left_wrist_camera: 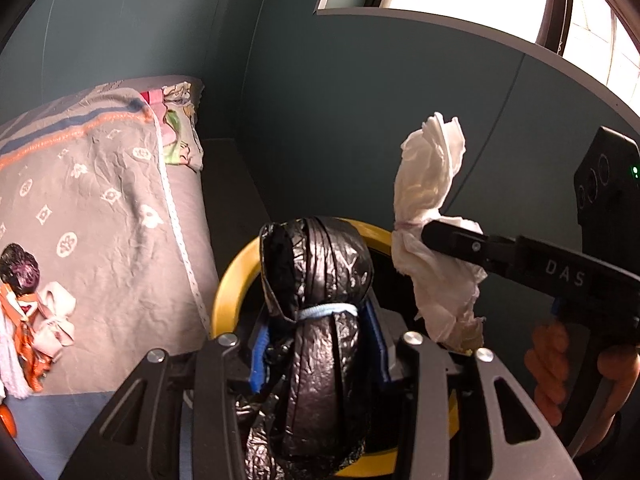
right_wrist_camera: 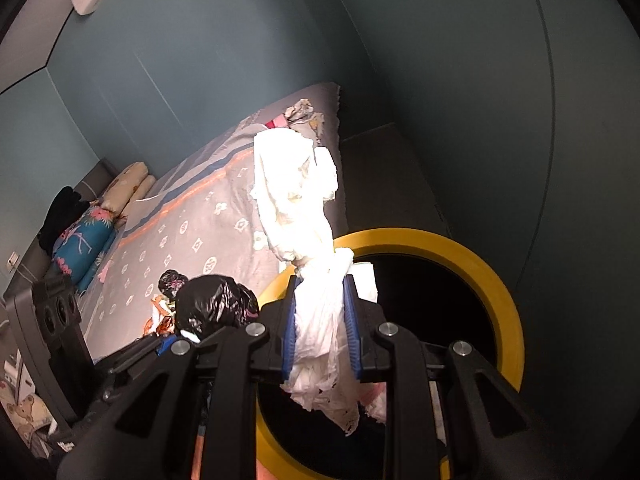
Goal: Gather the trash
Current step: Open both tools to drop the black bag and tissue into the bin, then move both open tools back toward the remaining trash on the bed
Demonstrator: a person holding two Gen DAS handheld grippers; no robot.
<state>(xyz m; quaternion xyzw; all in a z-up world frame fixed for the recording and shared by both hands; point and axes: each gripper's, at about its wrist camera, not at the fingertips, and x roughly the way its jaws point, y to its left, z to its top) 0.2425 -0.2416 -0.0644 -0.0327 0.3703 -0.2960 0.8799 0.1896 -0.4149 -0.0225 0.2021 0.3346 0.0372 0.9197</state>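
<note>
Above a yellow-rimmed bin (right_wrist_camera: 502, 292), two loads of trash hang in the jaws. The left gripper (left_wrist_camera: 320, 344) clamps a tied black bag bundle (left_wrist_camera: 320, 320); whether its pads press fully cannot be told, though the bundle sits between them. The right gripper (right_wrist_camera: 322, 320) pinches a white wad of tissue (right_wrist_camera: 298, 200), which rises beyond its jaws. Left of both jaws lies a bed (right_wrist_camera: 192, 232) carrying another black bundle (left_wrist_camera: 20, 268) and orange scraps (left_wrist_camera: 24, 320). Teal walls (left_wrist_camera: 360, 120) close in beyond.

Glossy, crinkled black plastic bundle (left_wrist_camera: 316, 320); soft, creased white paper wad (right_wrist_camera: 304, 216); matt rumpled cloth bedspread (left_wrist_camera: 104, 208); smooth yellow bin rim (right_wrist_camera: 496, 280).
</note>
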